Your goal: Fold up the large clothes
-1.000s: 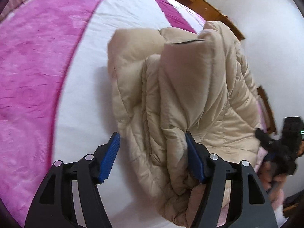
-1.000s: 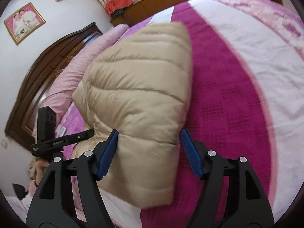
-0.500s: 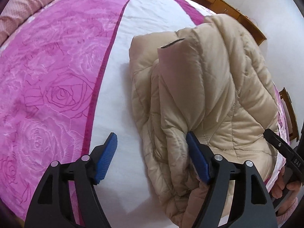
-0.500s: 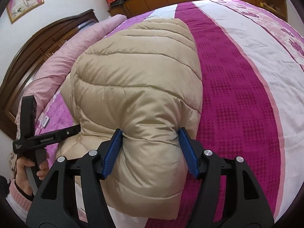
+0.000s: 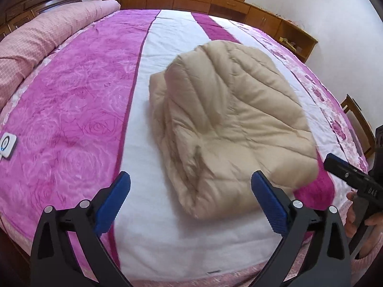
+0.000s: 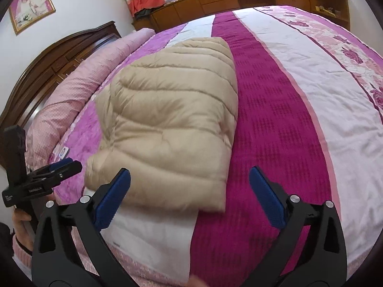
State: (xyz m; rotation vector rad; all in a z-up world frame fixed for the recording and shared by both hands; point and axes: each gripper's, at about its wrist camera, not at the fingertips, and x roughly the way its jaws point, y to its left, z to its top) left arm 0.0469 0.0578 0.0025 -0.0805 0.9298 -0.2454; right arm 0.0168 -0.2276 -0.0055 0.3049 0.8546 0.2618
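the folded beige down jacket (image 5: 229,124) lies as a thick padded bundle on the bed (image 5: 71,100), resting on the white stripe of the pink and magenta bedspread, its right edge reaching the dark magenta stripe. in the left wrist view the jacket occupies the centre, extending from 12 o'clock to 5 o'clock.

the left tool (image 5: 190,196) is opening; its blue pads stand wide apart, nothing is between them, and neither pad presses the jacket. the near fold of the jacket lies just beyond the pads.

the right tool (image 6: 190,196) is also opening, pads wide apart. the jacket's near corner lies past the left pad at 10 o'clock; no pad presses it.

a small white device (image 5: 7,146) lies on the bedspread at 9 o'clock. a rolled pink quilt (image 5: 47,38) lies along the headboard side at 10 o'clock.
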